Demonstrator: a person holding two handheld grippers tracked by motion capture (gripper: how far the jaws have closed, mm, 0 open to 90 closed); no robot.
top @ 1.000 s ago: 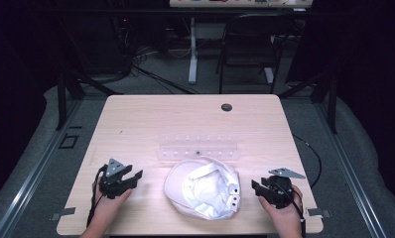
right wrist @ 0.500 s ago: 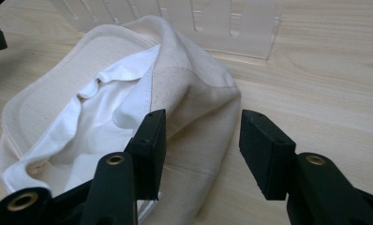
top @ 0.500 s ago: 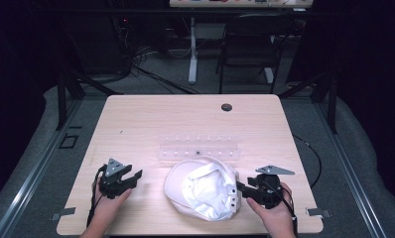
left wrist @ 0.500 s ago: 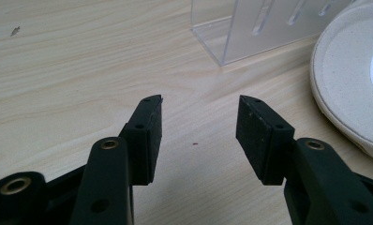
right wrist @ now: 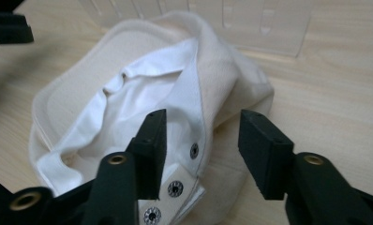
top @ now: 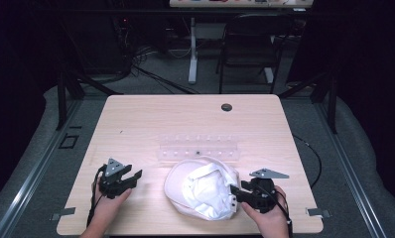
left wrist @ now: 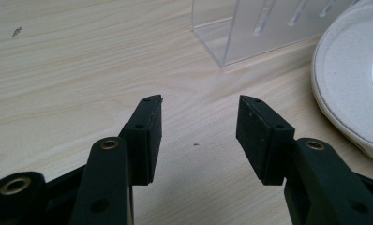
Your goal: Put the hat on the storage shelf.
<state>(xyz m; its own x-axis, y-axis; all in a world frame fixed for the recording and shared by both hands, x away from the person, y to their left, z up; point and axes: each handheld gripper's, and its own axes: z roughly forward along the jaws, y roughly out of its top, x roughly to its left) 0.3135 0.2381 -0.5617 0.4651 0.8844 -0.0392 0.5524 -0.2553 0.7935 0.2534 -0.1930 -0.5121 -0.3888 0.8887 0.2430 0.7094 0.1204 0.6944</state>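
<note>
high view: a white cap (top: 203,188) lying upside down near the front edge of the desk (top: 151,116), about midway along it, lining upward; a clear plastic rack (top: 198,148) just behind the cap, toward the desk's middle; left gripper (top: 128,177) resting near the front left corner, held by a hand (top: 106,206), jaws spread and holding nothing, well apart from the cap; right gripper (top: 233,191) near the front right corner, held by the other hand (top: 267,218), its tips at the cap's right rim.

left gripper view: left gripper (left wrist: 198,124) with jaws wide apart over bare wood, nothing between them; corner of the clear plastic rack (left wrist: 264,28) ahead; edge of the white cap (left wrist: 344,79) at the right.

right gripper view: right gripper (right wrist: 201,133) with jaws wide apart, straddling the rim of the white cap (right wrist: 222,70) at its snap strap (right wrist: 175,187), not closed on it; one jaw over the lining, the other outside the rim; clear plastic rack (right wrist: 250,23) beyond the cap.
</note>
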